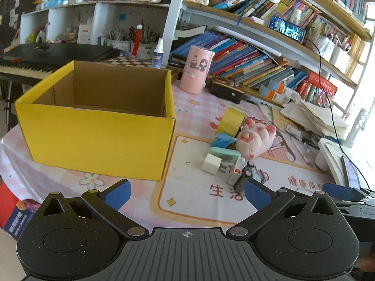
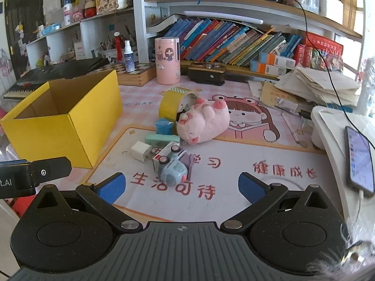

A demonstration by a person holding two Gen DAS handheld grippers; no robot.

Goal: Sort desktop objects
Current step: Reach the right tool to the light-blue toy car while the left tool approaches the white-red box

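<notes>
An open yellow cardboard box (image 1: 98, 138) (image 2: 63, 131) stands on the left of the desk; its inside looks empty. A cluster of small objects lies to its right: a pink plush pig (image 2: 204, 121) (image 1: 255, 140), a yellow tape roll (image 2: 173, 104) (image 1: 230, 120), a blue block (image 2: 164, 126), a mint case (image 2: 161, 139), a white charger cube (image 2: 140, 151) (image 1: 212, 164) and a blue toy car (image 2: 173, 167) on its side. My left gripper (image 1: 187, 195) is open and empty, near the box's front corner. My right gripper (image 2: 181, 186) is open and empty, just in front of the toy car.
A pink canister (image 2: 167, 61), a black case (image 2: 206, 72) and a chessboard box (image 2: 134, 73) stand behind. Bookshelves (image 2: 234, 44) line the back. Paper piles (image 2: 316, 86) and a white stand with a phone (image 2: 359, 159) are at the right. A keyboard piano (image 1: 30, 63) is far left.
</notes>
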